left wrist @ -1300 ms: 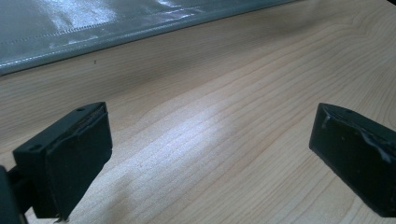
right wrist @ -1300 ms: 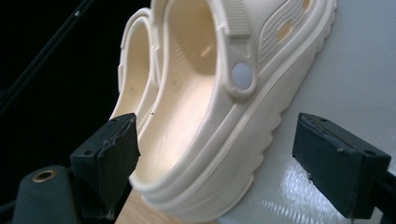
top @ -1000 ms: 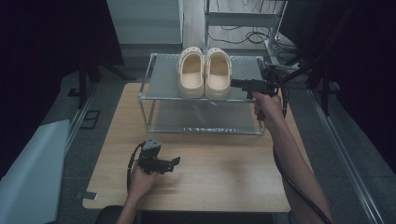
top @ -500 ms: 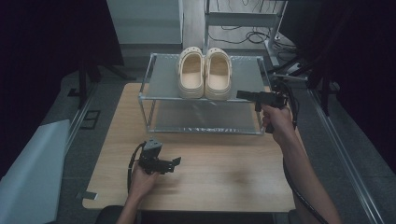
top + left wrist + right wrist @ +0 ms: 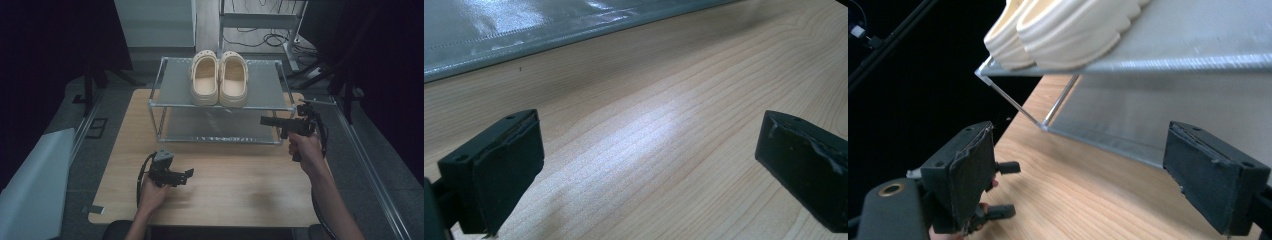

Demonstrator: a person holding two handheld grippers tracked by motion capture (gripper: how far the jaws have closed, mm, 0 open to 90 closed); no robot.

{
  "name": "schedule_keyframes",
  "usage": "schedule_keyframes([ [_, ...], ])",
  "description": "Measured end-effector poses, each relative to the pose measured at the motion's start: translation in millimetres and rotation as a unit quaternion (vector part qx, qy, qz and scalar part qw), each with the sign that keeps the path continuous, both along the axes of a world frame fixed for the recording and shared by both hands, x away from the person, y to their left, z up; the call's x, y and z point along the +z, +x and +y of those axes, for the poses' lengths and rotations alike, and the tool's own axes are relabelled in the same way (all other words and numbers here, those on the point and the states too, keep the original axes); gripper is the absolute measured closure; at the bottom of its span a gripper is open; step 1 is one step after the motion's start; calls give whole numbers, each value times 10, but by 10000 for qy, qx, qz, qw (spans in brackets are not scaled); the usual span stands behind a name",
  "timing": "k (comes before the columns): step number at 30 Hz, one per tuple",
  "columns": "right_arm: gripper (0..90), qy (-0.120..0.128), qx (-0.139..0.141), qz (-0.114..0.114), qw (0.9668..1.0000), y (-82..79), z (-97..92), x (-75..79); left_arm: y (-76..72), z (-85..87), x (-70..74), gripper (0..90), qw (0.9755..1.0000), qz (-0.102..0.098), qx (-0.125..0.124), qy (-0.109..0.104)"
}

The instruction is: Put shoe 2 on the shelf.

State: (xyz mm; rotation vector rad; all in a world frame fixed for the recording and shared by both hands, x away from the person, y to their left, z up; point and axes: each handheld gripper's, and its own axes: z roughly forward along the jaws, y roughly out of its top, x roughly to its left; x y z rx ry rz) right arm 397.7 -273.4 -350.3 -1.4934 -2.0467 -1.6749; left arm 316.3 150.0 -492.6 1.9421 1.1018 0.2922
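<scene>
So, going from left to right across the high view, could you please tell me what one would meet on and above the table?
Left claw low on the wooden table → left cream clog on the rack's top shelf → right cream clog beside it → right claw, held beside the rack's right end.

Two clogs [image 5: 219, 78] sit side by side on the rack [image 5: 170, 90], which stands on the table [image 5: 235, 180].

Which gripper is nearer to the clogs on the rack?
Right. The right gripper is raised at the rack's right front corner, below and right of the clogs. The left gripper sits low on the table, well in front of them.
</scene>
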Motion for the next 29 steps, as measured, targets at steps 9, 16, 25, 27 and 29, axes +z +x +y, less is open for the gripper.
schedule_keyframes([
  [9,134,-318,82,-87,9994,-267,-134,-315,-10,-17,-6,0,10000,-20,-48,30],
  [16,133,-700,52,-222,9973,-466,-152,-677,-18,-42,-34,0,9998,-51,-124,162],
  [25,117,-1813,-105,-331,9828,-667,-99,-1213,-12,-52,-56,0,9995,-75,-147,278],
  [27,111,-2304,-83,-385,9723,-680,-71,-1301,-3,-53,-62,0,9995,-68,-144,282],
  [29,104,-2501,-62,-410,9673,-687,-63,-1365,0,-51,-60,0,9995,-84,-142,287],
])
